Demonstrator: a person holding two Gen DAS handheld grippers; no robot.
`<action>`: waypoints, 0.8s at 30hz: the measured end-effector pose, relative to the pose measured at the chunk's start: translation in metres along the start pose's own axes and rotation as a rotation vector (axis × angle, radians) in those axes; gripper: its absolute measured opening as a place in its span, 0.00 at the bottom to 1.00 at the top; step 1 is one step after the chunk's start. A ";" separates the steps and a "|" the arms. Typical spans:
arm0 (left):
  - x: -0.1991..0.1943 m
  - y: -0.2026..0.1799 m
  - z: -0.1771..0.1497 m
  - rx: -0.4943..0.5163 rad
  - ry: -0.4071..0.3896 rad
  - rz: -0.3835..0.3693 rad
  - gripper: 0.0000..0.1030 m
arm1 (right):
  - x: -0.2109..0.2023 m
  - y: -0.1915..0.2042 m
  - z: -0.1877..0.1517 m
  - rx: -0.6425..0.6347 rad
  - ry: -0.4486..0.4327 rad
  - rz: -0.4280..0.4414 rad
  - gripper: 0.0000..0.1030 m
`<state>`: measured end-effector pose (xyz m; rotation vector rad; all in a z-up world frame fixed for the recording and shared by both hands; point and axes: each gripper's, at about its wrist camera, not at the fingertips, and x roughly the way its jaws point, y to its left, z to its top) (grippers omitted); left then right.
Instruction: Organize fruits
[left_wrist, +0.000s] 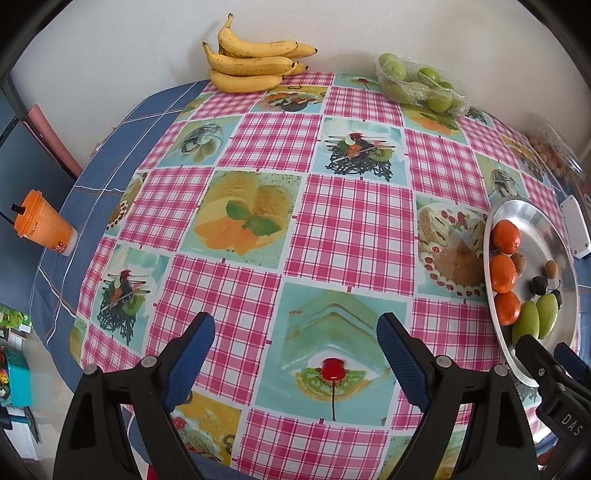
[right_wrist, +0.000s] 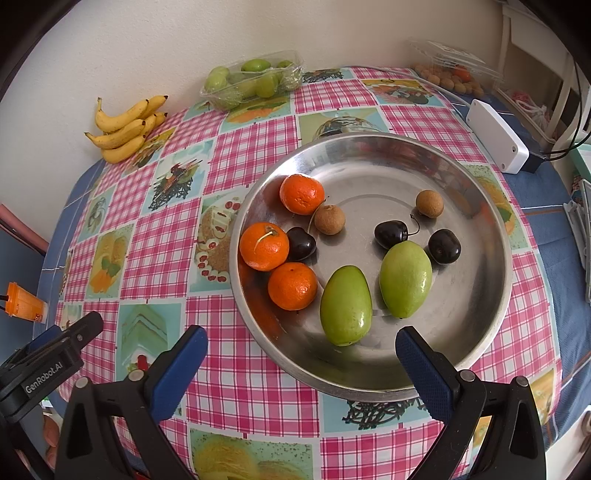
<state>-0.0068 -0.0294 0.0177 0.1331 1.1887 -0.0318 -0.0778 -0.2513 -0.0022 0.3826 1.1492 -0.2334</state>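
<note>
Fruit lies mixed in the round steel tray (right_wrist: 491, 236) just ahead of the wide, empty right gripper (right_wrist: 301, 356): three orange mandarins (right_wrist: 264, 251), two green oval fruits (right_wrist: 345, 305), dark cherries (right_wrist: 390, 234), brown longans (right_wrist: 429, 203). Yellow bananas (left_wrist: 251, 61) and a clear tub of green fruit (left_wrist: 417, 83) sit far beyond the wide, empty left gripper (left_wrist: 295, 341), on the bench (left_wrist: 354, 229). Whether sorting is starting or finishing, I cannot tell.

Checked-cloth table (right_wrist: 258, 387) with metal tray (right_wrist: 480, 332), bananas (right_wrist: 125, 129), white box (right_wrist: 496, 136).

left wrist: low over tablecloth (left_wrist: 325, 229), facing wall, plate (left_wrist: 535, 221) at right edge | right wrist: close above plate (right_wrist: 369, 155) | shared: plate, bananas (left_wrist: 251, 59), tablecloth
</note>
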 end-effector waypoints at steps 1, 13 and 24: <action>0.001 0.000 0.000 -0.002 0.005 0.001 0.87 | 0.000 0.000 0.000 0.000 0.000 0.000 1.00; 0.007 0.003 -0.003 -0.020 0.036 0.016 0.87 | 0.000 -0.001 0.000 0.001 -0.002 0.001 1.00; -0.001 0.003 -0.002 -0.019 -0.007 0.005 0.87 | 0.000 -0.001 0.000 0.004 -0.001 0.001 1.00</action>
